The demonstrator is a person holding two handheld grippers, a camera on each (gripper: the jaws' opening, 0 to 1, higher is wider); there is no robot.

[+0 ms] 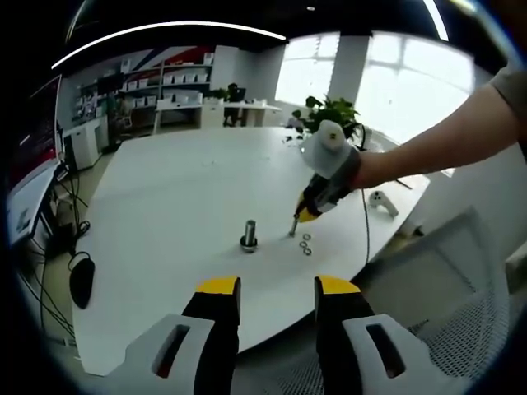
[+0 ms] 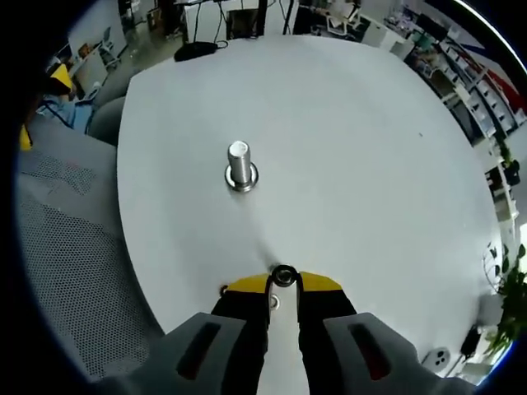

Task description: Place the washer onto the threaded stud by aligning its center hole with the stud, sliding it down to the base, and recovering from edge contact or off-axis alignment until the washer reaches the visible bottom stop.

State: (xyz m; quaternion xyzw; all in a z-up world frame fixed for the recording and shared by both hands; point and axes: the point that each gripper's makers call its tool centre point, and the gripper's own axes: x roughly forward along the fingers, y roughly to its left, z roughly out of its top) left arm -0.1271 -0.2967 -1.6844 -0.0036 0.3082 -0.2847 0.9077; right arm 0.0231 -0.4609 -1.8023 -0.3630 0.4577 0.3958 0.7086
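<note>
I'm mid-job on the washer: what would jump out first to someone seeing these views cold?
The threaded stud stands upright, alone on the white table, a washer already at its base. Nearer in the right gripper view, the right tongs pinch a washer at their tips. In the left gripper view, two spare washers lie beside those tips, and the left tongs hang open at the table edge.

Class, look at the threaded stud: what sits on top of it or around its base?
Nothing sits on top of the stud; only its flange rings the base. The right gripper holds a washer apart.
</note>
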